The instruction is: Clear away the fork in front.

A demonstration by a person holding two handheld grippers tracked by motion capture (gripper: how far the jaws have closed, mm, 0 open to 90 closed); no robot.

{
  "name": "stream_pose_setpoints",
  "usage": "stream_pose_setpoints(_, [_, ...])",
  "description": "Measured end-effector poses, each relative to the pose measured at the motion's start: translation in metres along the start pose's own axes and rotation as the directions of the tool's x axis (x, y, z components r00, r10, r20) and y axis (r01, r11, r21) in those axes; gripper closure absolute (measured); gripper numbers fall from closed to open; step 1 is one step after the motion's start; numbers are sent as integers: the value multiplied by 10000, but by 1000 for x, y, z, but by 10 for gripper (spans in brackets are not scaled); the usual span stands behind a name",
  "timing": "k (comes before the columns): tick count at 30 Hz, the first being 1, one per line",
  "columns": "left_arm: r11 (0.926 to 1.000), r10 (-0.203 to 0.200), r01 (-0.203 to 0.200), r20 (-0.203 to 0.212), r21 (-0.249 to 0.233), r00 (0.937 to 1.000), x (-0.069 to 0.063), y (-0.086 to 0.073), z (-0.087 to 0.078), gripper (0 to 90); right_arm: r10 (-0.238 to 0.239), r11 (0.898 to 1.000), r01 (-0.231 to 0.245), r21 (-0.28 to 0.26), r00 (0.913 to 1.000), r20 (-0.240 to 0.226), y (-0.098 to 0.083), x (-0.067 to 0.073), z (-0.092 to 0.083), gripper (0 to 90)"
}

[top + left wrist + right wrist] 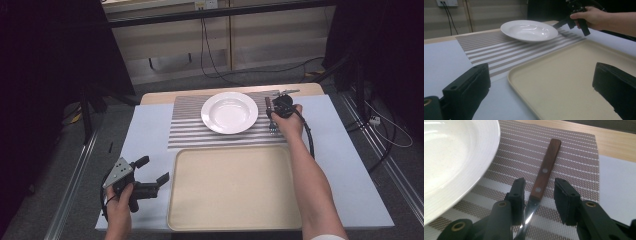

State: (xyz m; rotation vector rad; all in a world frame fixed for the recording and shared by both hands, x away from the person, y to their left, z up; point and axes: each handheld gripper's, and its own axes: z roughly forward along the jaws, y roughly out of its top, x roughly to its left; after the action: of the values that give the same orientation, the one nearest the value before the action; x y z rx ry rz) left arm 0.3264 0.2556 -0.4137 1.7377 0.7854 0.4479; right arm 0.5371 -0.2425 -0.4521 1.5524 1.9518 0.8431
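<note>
A fork with a brown wooden handle (545,168) lies on the striped placemat (576,155), just right of the white deep plate (449,157). My right gripper (539,192) hangs low over the fork's neck, one jaw on each side. A gap still separates the right jaw from the fork, so it is open. From above, the fork (268,104) runs beside the plate (229,112), under the right gripper (273,118). My left gripper (156,168) is held open with nothing in it, left of the beige tray (235,200).
The tray (574,82) takes up the near middle of the pale blue table cover (345,165), with the placemat (187,127) beyond it. In the left gripper view the right hand and its gripper (574,21) work behind the plate (529,30). Cables and dark stands surround the table.
</note>
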Motion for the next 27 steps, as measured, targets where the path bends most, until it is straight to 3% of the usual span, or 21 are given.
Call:
stream_pose_setpoints(2, [10000, -70, 70, 57, 48, 10000, 0, -1, 1, 20, 305, 9995, -306, -1, 9992, -246, 2, 0, 5, 638])
stream_pose_setpoints(3, [10000, -55, 55, 38, 67, 10000, 0, -1, 1, 20, 446, 9987, -437, 275, 9985, -303, 2, 1, 9, 639])
stream_pose_setpoints(6, [10000, -39, 39, 18, -12, 10000, 1, -1, 0, 20, 334, 9989, -333, 343, 9994, -23, 3, 4, 16, 666])
stream_pose_setpoints(7, [10000, -30, 30, -3, -17, 10000, 1, -1, 0, 20, 330, 9989, -328, 342, 9995, -34, 3, 4, 16, 711])
stream_pose_setpoints(8, [10000, -17, 17, -17, 4, 10000, 1, -1, 0, 20, 393, 9987, -390, 333, 9992, -97, 3, 3, 16, 738])
stream_pose_setpoints(9, [10000, -43, 44, -41, 21, 10000, 2, -1, -1, 20, 819, 9962, -813, 323, 9965, -168, 3, 0, 16, 771])
stream_pose_setpoints(12, [10000, -1, 1, -88, 22, 10000, 3, -1, -2, 20, 939, 9947, -929, 432, 9954, -210, 2, -2, 14, 776])
stream_pose_setpoints(17, [9996, 164, -159, -221, 237, 9996, 4, -4, -2, 20, 527, 9945, -501, 918, 9983, -259, 0, 0, 3, 779])
stream_pose_setpoints(23, [9998, 189, -188, -161, 60, 9997, 2, -3, -4, 20, 155, 9866, -68, 1628, 9985, -523, -8, 0, -15, 779])
stream_pose_setpoints(27, [9998, 181, -181, -127, 11, 9998, 3, -3, -4, 20, 68, 9865, 33, 1637, 9981, -607, -18, -3, -27, 779])
